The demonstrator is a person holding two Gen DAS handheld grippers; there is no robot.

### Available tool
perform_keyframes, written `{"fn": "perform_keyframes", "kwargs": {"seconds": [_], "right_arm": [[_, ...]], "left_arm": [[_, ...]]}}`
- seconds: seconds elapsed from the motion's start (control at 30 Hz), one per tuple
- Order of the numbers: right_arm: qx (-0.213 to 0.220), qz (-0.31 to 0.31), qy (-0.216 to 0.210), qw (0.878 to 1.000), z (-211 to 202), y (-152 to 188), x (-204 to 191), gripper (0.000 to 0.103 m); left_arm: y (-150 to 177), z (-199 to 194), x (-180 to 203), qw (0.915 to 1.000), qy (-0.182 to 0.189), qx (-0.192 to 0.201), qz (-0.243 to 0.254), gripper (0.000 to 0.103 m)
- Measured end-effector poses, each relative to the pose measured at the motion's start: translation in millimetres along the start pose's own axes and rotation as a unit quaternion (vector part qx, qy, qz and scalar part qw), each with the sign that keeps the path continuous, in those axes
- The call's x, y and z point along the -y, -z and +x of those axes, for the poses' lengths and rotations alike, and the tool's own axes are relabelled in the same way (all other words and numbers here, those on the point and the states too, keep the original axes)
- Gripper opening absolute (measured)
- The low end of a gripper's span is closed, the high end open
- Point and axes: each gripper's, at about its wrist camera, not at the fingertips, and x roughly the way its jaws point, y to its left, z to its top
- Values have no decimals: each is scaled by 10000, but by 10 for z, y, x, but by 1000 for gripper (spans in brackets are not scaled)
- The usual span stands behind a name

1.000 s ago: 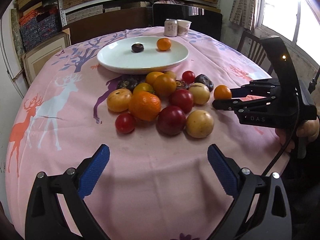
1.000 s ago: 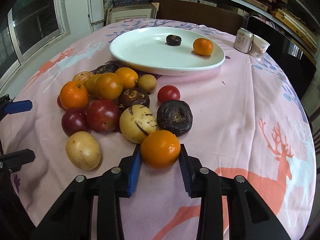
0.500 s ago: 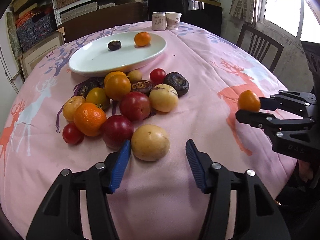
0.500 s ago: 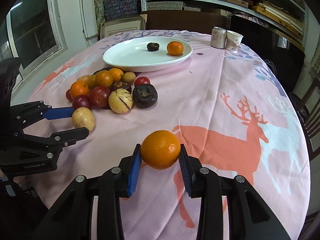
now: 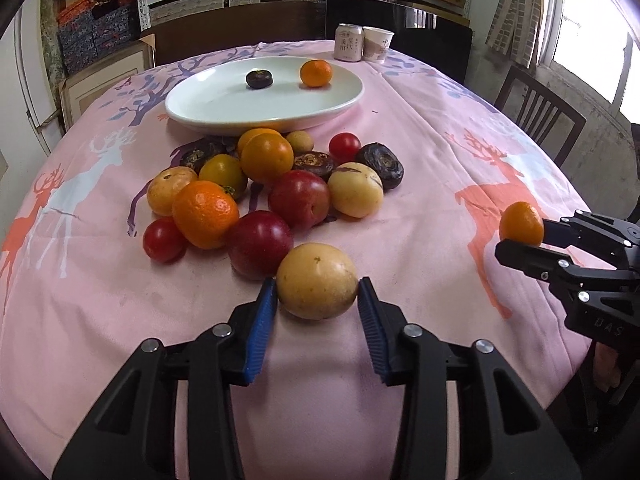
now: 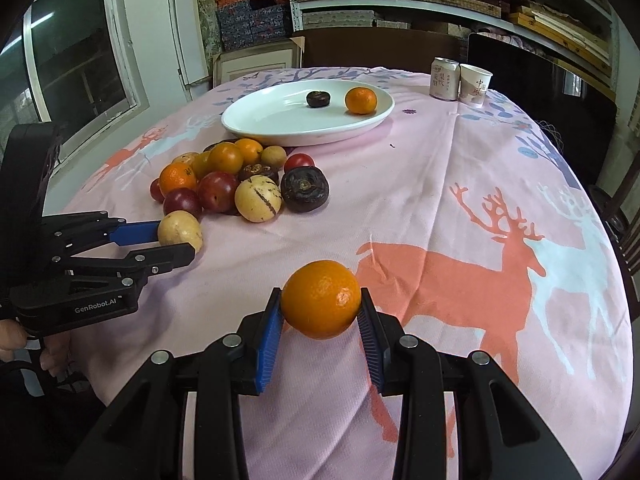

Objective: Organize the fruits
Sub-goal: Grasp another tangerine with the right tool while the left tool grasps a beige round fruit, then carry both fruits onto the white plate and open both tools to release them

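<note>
Right tongs [image 6: 320, 320] clamp an orange [image 6: 321, 299] at lower centre, off the desk [image 6: 460, 184]. Left tongs [image 5: 316, 312] straddle a yellow fruit [image 5: 317, 286] at the pile's near edge, pads touching or nearly so. Closing crooked could roll it into the plums [image 5: 260, 243].

Your right gripper [image 6: 320, 312] holds a round orange mandarin [image 6: 321, 299] clear of the cloth. Your left gripper [image 5: 316, 300] brackets a pale yellow fruit [image 5: 317, 291] at the pile's [image 5: 272, 184] 6 o'clock edge; contact is unclear. The pile mixes red, orange, yellow and dark wrinkled fruits. At its 12 o'clock, the white plate [image 5: 224, 108] carries one mandarin [image 5: 316, 73] and one dark fruit [image 5: 259, 79], apart.
</note>
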Motion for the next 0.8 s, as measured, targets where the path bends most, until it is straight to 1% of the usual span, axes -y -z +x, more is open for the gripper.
{"fn": "perform_keyframes", "kwargs": {"seconds": [0.1,0.2,0.33,0.43,0.53,0.6,0.7,0.8], "right_arm": [[77,7,-76,9999,-46,-43,-26,37],[195,-72,-108,9997,-91,-148,-78,37],[421,-129,-49,9990,-170,-428,-104,37],[600,-145,17,9981,-192,-708,-74,37],[658,-124,73,9977,-54,-1091,-24,37],[655,-136,79,9977,128,-1373,1,37],[544,-291,-7,9981,503,-1741,-16,37],[273,-200,-184,9993,949,-2024,37,37]], "left_arm": [[-11,-175,-80,9998,-16,204,-36,40],[-103,-365,-180,9990,-19,449,-34,41],[-338,-506,-357,9977,-22,674,-46,41],[-567,-472,-517,9975,15,705,-81,41],[-918,-256,-684,9979,23,638,-59,41],[-1172,-61,-777,9980,-41,622,-34,41],[-1551,291,-958,9985,-18,543,-109,41],[-1835,745,-1143,9993,40,234,-272,41]]}}
